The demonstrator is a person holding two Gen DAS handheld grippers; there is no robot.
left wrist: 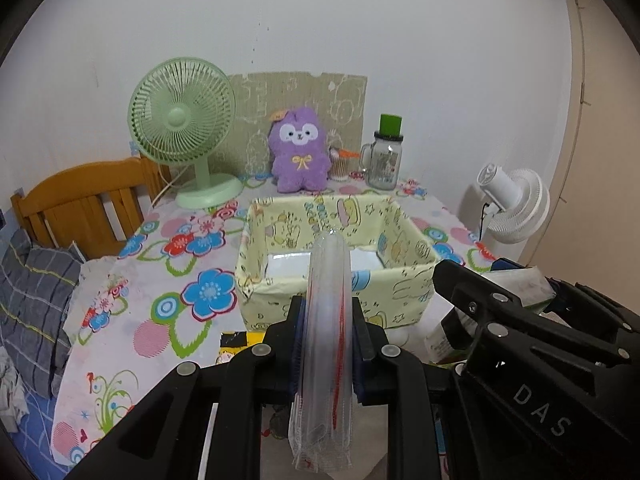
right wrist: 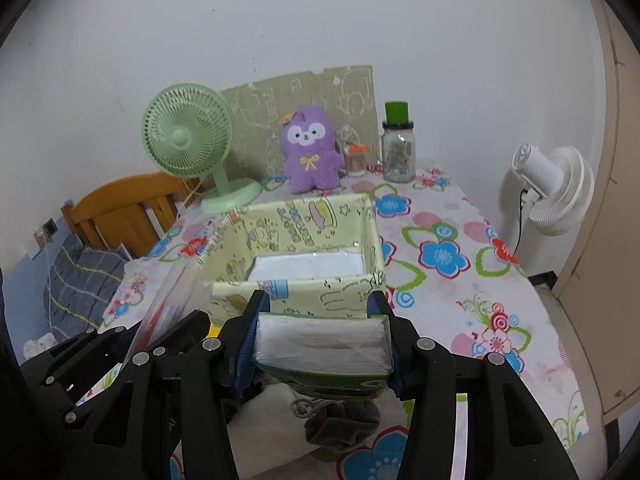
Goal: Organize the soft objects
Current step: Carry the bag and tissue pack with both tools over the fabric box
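1. Table [right wrist: 500,280], under a flowered cloth, backed against the wall; right edge bare and curved, open cloth to the right of the fabric box [right wrist: 372,240].
2. Fabric box open-topped near the table's middle, white bottom bare, clear room above its rim.
3. Green fan [left wrist: 182,120], purple plush [left wrist: 300,152] and jar [left wrist: 385,160] lined up along the far edge.
4. Right claw [right wrist: 320,340] tilted downward before the box's near wall, clenched on a tissue pack [right wrist: 324,346].
5. Left claw [left wrist: 328,340] just beside it, likewise tilted, pinched tight on a clear zip bag [left wrist: 326,320] held edge-on.
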